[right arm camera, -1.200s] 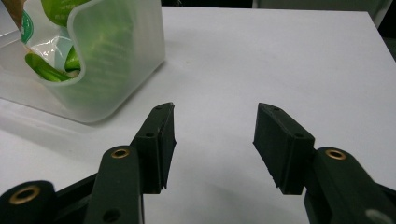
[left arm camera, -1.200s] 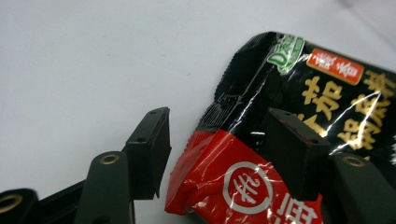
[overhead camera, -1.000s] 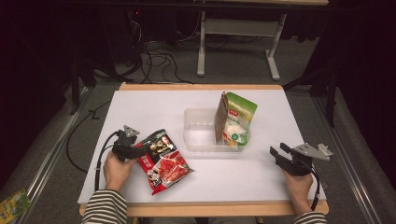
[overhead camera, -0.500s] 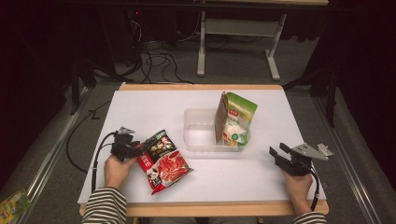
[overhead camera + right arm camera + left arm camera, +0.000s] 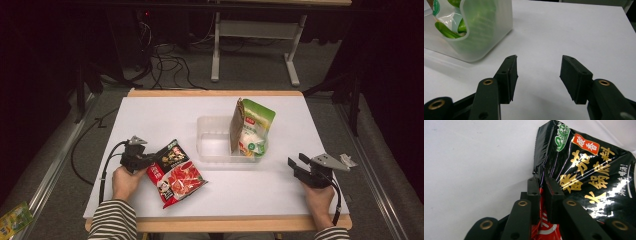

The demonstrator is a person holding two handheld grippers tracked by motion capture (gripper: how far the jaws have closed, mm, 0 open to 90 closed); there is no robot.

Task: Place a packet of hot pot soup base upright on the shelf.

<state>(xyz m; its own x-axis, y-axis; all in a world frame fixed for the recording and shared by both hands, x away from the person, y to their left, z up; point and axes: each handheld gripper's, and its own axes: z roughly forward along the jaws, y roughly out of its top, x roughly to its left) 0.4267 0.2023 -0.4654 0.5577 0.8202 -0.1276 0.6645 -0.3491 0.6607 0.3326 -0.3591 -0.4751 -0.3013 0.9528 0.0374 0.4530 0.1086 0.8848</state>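
Observation:
A red and black snack bag [image 5: 176, 172] lies on the white table [image 5: 165, 115] at the front left. My left gripper [image 5: 149, 163] has just been closing and is now shut on the bag's edge; in the left gripper view the two jaws pinch the bag [image 5: 584, 172] between them [image 5: 542, 195]. A green and white pouch [image 5: 252, 129] stands upright in the right end of a clear plastic bin [image 5: 212, 145]. My right gripper [image 5: 296, 162] rests near the front right edge, open with nothing between its fingers [image 5: 539, 75]. The bin's corner [image 5: 481, 32] shows ahead of it on the left.
Cables and a metal stand's legs [image 5: 250, 55] are on the floor beyond the table. A green packet [image 5: 14, 220] lies on the floor at the lower left. Bare tabletop [image 5: 260, 187] stretches between the two grippers.
The left gripper's jaws have closed onto the near edge of the red and black bag. The bag has shifted slightly. The right gripper has kept still.

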